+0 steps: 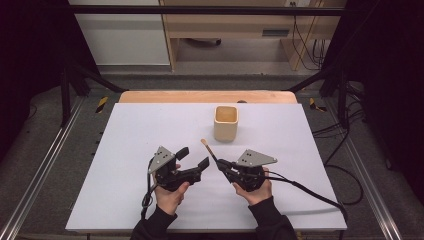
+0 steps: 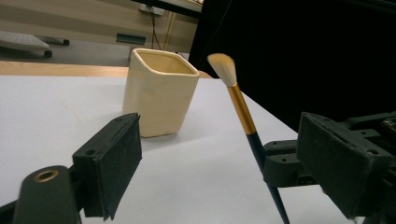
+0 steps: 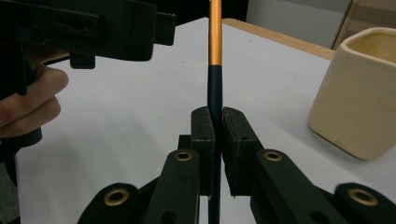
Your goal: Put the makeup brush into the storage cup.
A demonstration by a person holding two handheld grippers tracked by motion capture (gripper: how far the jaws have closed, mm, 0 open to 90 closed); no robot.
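Note:
A makeup brush (image 1: 209,150) with a dark handle, gold ferrule and pale bristles is clamped in my right gripper (image 1: 221,164), which is shut on its handle; the bristle end points up and away toward the cup. The right gripper view has the brush (image 3: 215,70) rising straight between the closed pads (image 3: 201,140). My left gripper (image 1: 193,157) stands open just left of the brush, holding nothing. From the left gripper view, the brush (image 2: 240,107) leans beside a cream square cup (image 2: 159,93). The cup (image 1: 225,123) stands upright, just beyond both grippers.
A white mat (image 1: 125,150) covers the table, with a wooden edge (image 1: 200,96) at the far side. Black frame posts and cables flank the table. A cable (image 1: 310,192) trails from the right gripper across the mat's right front.

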